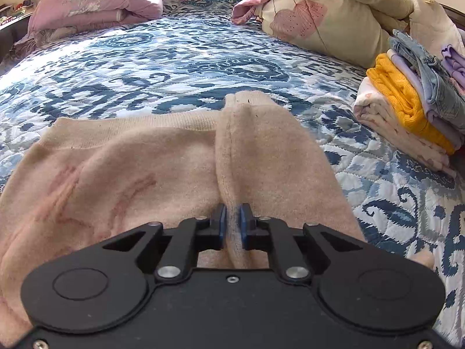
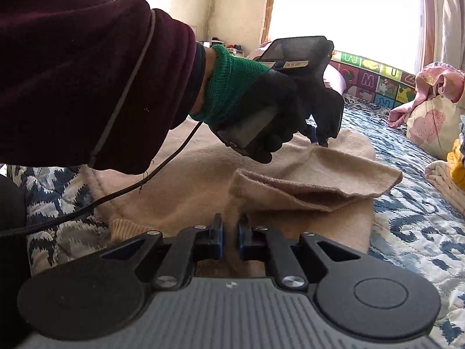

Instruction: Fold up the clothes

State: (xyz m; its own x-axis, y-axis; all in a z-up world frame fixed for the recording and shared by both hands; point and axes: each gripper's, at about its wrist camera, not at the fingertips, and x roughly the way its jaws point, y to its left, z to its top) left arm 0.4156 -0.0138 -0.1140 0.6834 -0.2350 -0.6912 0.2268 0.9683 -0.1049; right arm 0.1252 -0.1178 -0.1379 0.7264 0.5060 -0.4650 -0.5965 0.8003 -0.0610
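— Where's the sweater?

— The beige knit sweater (image 1: 122, 160) lies spread on the bed, on the blue-and-white patterned quilt (image 1: 162, 67). One sleeve is folded across the body, its cuff pointing toward the pillows.

— And your left hand-held gripper (image 1: 231, 224)?

— Narrow. Its blue pads pinch a raised ridge of the sweater's fabric between them. From the right wrist view I see my gloved left hand (image 2: 261, 110) around the handle, tilted down onto the cloth, with a black cable (image 2: 116, 195) trailing over the quilt.

— The right one?

— My right hand-held gripper (image 2: 230, 232) is just as narrow, clamped on a fold of the same sweater near its ribbed hem.

— Anything else nearby?

— A stack of folded clothes (image 1: 412, 107) sits to the right, well apart from the sweater: a yellow knit, jeans, something lilac. A pink folded duvet (image 1: 96, 5) lies at the head of the bed, and a floral pillow (image 1: 316, 20) beside it.
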